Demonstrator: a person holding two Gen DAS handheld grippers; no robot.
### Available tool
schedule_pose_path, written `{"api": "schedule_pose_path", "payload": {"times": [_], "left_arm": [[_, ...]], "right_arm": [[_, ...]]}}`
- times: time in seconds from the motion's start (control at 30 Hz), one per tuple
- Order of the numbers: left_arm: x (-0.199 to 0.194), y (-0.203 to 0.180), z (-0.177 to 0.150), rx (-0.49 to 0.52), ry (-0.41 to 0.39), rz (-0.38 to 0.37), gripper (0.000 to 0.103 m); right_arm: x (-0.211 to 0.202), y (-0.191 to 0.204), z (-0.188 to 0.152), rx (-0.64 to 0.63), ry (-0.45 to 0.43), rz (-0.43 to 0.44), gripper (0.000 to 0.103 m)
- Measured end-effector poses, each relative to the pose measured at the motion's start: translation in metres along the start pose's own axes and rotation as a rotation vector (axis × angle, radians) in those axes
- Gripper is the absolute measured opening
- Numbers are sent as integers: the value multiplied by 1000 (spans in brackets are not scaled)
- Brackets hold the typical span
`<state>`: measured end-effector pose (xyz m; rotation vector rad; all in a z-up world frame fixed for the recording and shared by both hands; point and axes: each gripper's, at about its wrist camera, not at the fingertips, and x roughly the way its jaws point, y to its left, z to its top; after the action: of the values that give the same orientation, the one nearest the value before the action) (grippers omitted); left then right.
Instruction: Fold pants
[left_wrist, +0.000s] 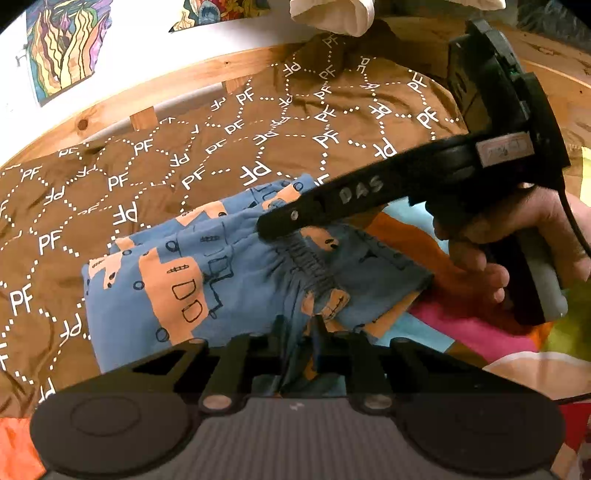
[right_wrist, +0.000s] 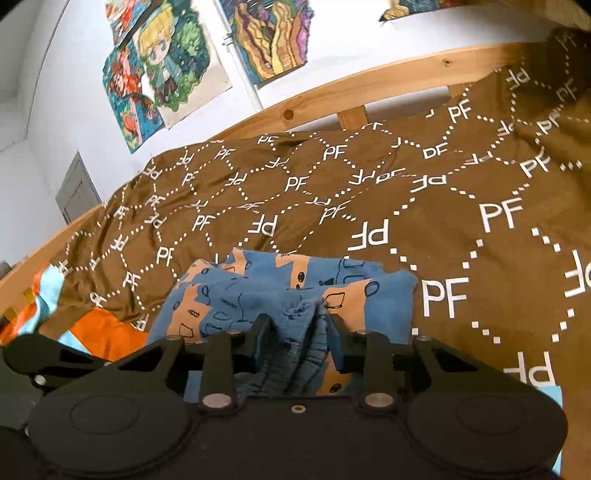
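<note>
Blue pants (left_wrist: 192, 280) on brown bedspread (right_wrist: 369, 192)

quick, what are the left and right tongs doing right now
Left tongs: shut on the pants.
Right tongs: shut on the pants' waistband.

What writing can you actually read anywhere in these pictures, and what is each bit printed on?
"PF": repeated in white all over the brown bedcover, some copies mirrored or upside down.
"DAS": faint pale letters on the black finger of the right gripper, seen from the left wrist view.
Small pale label on the right gripper's body: marks too blurred to read.
Blue and orange pants: drawn shapes only, no words.
Wall drawings: no legible text.
</note>
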<state>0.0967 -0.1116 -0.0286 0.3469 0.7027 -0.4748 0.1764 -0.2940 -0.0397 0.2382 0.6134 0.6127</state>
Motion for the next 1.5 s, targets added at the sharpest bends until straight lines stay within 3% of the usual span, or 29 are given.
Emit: {"api": "schedule_pose_path", "payload": {"times": [0.1,0.13,0.2,0.33,0.43,0.63,0.7,0.8,0.87,0.93,1.2,1.33,1.5], "left_arm": [[-1,3,-1,-10,-2,-17,24],[-2,4,-2,-11,-5,-22,27],[-3,3,-2,-5,-12,-36,46],[-2,-3,-3,45,-19,-33,48],[2,-7,-2,77,0,-17,42],[6,5,1,14,21,-22,39],[10,4,2,31,32,-14,23],[8,-1,2,67,27,-4,10],[4,-2,2,74,14,3,8],[-2,0,5,48,3,-2,7],[-32,-8,25,25,-90,-37,7],[-14,-21,25,62,-68,-76,8],[19,-28,11,84,-18,-143,10]], "right_arm": [[-5,-7,2,35,7,20,54],[-5,-9,3,41,10,28,54],[-4,-11,3,50,13,29,53],[-2,-11,0,44,23,24,44],[-2,-11,-1,49,22,31,36],[-2,-16,0,102,27,51,36],[-1,-16,-1,102,29,47,35],[-1,-14,-4,91,31,36,25],[-3,-11,-4,78,14,28,11],[-6,-9,-2,71,-7,36,8],[-37,6,27,4,-41,18,7],[-47,4,32,-40,11,-53,7],[-36,-13,15,-20,86,-127,7]]}}
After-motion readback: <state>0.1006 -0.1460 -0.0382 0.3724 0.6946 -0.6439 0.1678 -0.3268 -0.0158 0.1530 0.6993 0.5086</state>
